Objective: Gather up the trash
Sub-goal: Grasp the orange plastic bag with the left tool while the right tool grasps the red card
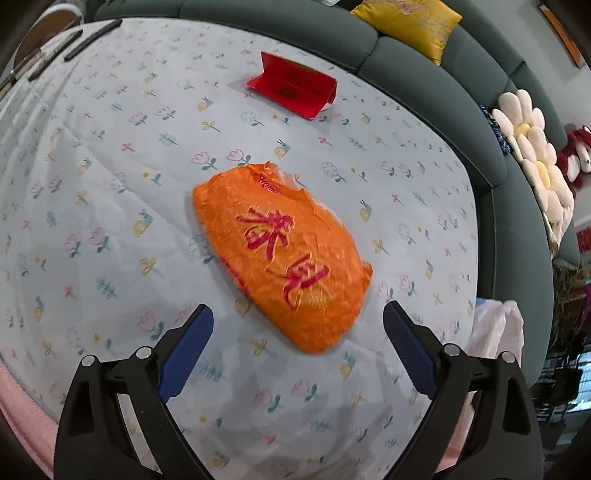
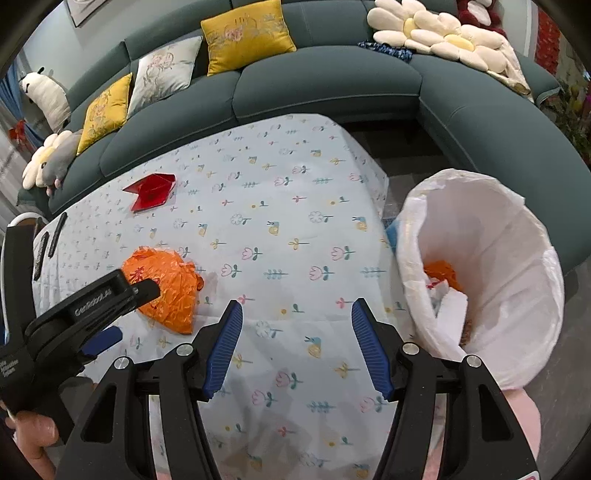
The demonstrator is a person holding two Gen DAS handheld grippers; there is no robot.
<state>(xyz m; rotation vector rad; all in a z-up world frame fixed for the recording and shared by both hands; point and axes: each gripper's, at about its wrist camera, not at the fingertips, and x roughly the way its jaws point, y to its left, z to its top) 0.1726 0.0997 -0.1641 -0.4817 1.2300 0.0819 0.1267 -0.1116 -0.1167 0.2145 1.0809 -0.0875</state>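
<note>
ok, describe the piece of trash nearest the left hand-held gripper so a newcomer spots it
On the flower-printed tablecloth before the teal sofa, two items lie. The crumpled orange plastic bag sits just ahead of the left hand-held gripper; red characters and soft wrinkles distinguish it from the folded red card.

A big dark green sofa (image 2: 325,88) is curving around the table. Two yellow pillows (image 2: 247,35) and a white pillow with flowers (image 2: 164,72) are leaning on its back. Puffy daisy cushions (image 2: 439,38) are lying on it. A flowery tablecloth (image 2: 280,221) is covering the table. Dark pens (image 1: 92,38) are lying near its edge.
</note>
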